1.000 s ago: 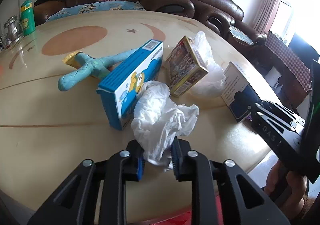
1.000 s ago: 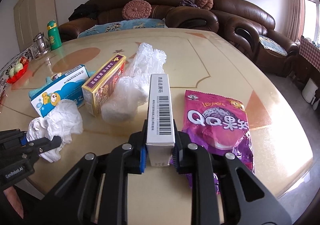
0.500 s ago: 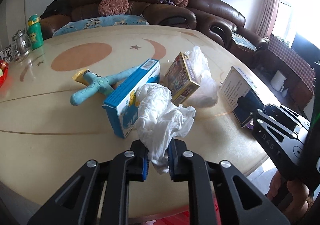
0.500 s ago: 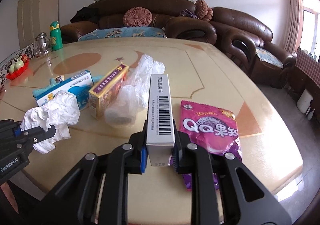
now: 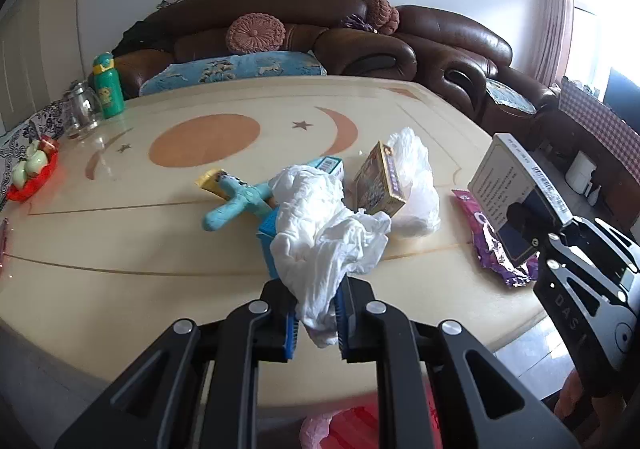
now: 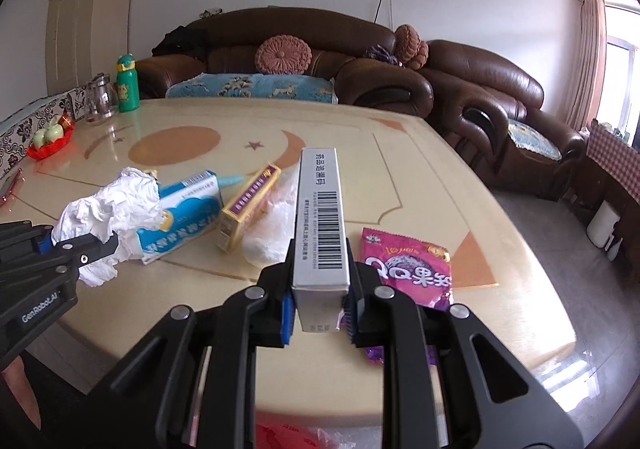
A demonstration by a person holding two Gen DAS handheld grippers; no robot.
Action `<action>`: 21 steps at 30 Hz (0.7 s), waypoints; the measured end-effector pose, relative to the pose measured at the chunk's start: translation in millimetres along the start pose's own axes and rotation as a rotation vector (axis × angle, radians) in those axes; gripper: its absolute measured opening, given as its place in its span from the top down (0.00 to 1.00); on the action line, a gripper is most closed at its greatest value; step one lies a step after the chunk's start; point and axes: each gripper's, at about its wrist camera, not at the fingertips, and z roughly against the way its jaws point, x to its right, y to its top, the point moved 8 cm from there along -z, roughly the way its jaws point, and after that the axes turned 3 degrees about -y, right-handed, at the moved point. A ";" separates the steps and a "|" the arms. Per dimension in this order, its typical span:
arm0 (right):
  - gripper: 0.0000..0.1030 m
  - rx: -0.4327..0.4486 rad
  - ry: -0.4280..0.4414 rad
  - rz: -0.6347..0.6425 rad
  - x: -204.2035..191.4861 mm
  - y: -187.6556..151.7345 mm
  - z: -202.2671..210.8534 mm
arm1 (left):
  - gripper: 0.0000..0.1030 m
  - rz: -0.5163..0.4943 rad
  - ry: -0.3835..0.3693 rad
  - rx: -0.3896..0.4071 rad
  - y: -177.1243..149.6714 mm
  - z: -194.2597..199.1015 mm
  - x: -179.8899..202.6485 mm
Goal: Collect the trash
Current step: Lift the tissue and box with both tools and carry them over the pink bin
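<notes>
Black grippers tilted downward, loaded

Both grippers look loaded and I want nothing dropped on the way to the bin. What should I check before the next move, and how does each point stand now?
1. Left gripper shut on the crumpled white tissue: ok.
2. Tissue clear of the blue box behind it: cannot tell, they overlap in both views.
3. Right gripper shut on the white barcode box: ok, pads on both sides.
4. Barcode box clear of the table: ok, held above the purple snack bag.
5. Bin ready: cannot tell; only red plastic shows below the table edge.
6. Trash left on the table: not ok, the yellow box and the clear plastic bag remain.
</notes>
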 end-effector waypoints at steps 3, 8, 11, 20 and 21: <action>0.81 0.022 0.002 0.005 -2.4 7.6 19.2 | 0.85 0.007 0.010 0.013 3.3 17.1 0.8; 0.81 0.066 0.002 0.014 -4.1 16.9 56.5 | 0.85 0.005 0.011 0.042 4.1 48.4 5.7; 0.81 0.078 0.008 0.011 -4.1 18.2 77.6 | 0.85 -0.005 0.004 0.064 3.4 69.7 10.6; 0.81 0.103 0.005 0.020 -3.4 10.4 130.9 | 0.85 -0.046 -0.012 0.105 -12.3 128.0 23.6; 0.81 0.105 0.006 0.020 -3.0 10.1 135.3 | 0.85 -0.049 -0.013 0.107 -13.9 131.9 24.8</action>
